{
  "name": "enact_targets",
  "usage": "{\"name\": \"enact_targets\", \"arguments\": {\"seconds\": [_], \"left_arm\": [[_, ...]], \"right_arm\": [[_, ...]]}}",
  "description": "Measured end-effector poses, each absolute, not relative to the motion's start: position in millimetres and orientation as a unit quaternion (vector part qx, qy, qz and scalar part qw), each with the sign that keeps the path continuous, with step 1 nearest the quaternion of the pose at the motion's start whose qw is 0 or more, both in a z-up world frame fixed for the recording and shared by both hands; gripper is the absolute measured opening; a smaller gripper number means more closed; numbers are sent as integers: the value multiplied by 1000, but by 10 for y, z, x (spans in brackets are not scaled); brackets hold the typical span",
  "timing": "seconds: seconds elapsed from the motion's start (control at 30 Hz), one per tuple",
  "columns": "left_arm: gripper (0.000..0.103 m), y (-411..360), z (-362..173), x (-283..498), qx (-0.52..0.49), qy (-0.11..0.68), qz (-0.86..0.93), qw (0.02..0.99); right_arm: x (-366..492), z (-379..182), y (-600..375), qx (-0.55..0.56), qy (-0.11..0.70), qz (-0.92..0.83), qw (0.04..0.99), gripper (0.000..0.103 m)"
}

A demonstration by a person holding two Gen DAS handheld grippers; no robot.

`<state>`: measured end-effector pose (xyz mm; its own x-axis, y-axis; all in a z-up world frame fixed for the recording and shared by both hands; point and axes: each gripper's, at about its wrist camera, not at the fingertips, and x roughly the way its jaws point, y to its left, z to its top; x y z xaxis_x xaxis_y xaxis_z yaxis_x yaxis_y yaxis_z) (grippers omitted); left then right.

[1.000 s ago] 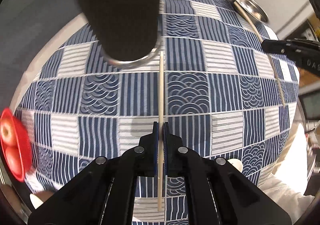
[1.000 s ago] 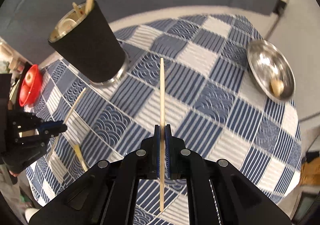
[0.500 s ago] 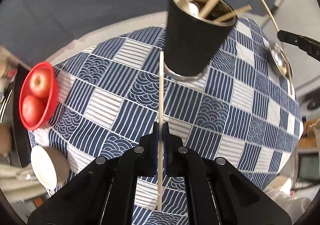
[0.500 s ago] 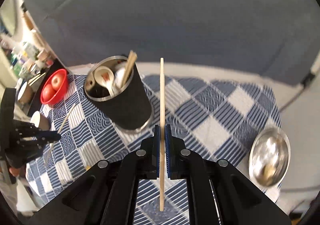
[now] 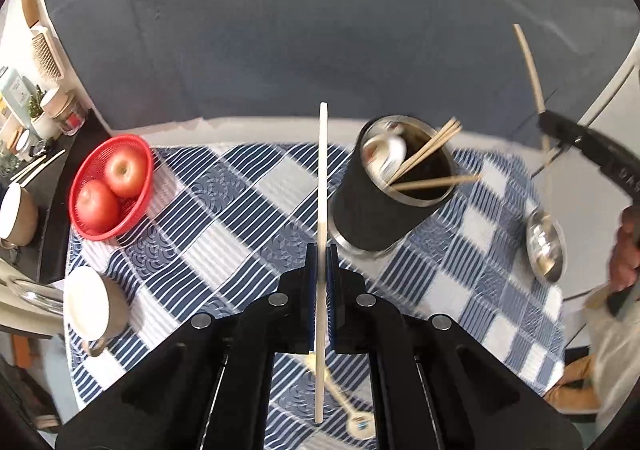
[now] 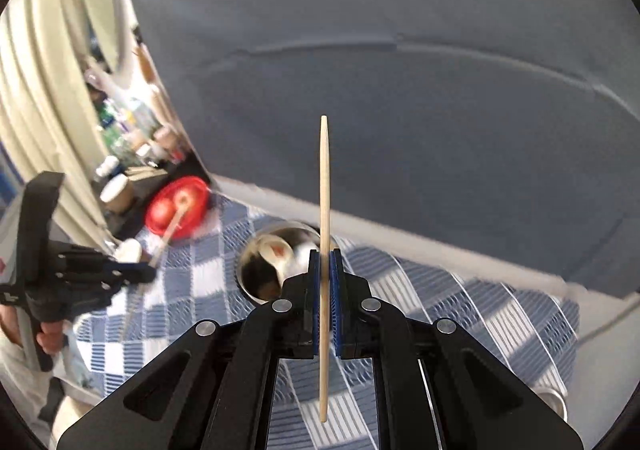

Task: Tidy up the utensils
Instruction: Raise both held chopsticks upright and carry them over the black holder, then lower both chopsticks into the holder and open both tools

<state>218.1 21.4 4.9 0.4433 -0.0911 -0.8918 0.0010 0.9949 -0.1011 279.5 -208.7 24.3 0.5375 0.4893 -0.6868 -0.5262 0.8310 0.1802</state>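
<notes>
My left gripper (image 5: 322,254) is shut on a pale wooden chopstick (image 5: 322,178), held upright above the blue checked tablecloth (image 5: 240,210). A black utensil cup (image 5: 392,190) with chopsticks and a white spoon inside stands just right of it. My right gripper (image 6: 325,262) is shut on a second chopstick (image 6: 324,186), raised above and near the cup (image 6: 276,262). That gripper also shows in the left wrist view (image 5: 556,126) at the far right. A spoon (image 5: 352,410) lies on the cloth under my left gripper.
A red basket (image 5: 110,190) with two apples sits at the left. A beige cup (image 5: 96,310) lies near the left table edge. A steel bowl (image 5: 546,246) sits at the right. A grey wall stands behind the table.
Both grippers have risen and tilted up with their chopsticks. The cup has shifted lower in both views, and the right gripper now looks over its mouth.
</notes>
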Motion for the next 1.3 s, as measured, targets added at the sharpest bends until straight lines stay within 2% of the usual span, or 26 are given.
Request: {"name": "enact_targets", "arguments": {"seconds": [0.4, 0.77, 1.13, 1.3], "left_arm": [[5, -7, 337, 2744, -110, 425, -94, 894], [5, -183, 196, 3114, -122, 338, -179, 916], [5, -35, -339, 3282, -166, 336, -179, 910], [5, -153, -466, 3175, -140, 347, -180, 910]], "right_arm": [[3099, 388, -1988, 15, 316, 345, 884, 5], [3485, 151, -1693, 33, 308, 349, 884, 5], [3546, -242, -1542, 29, 325, 331, 885, 5], [3493, -410, -1547, 19, 350, 327, 878, 5]]}}
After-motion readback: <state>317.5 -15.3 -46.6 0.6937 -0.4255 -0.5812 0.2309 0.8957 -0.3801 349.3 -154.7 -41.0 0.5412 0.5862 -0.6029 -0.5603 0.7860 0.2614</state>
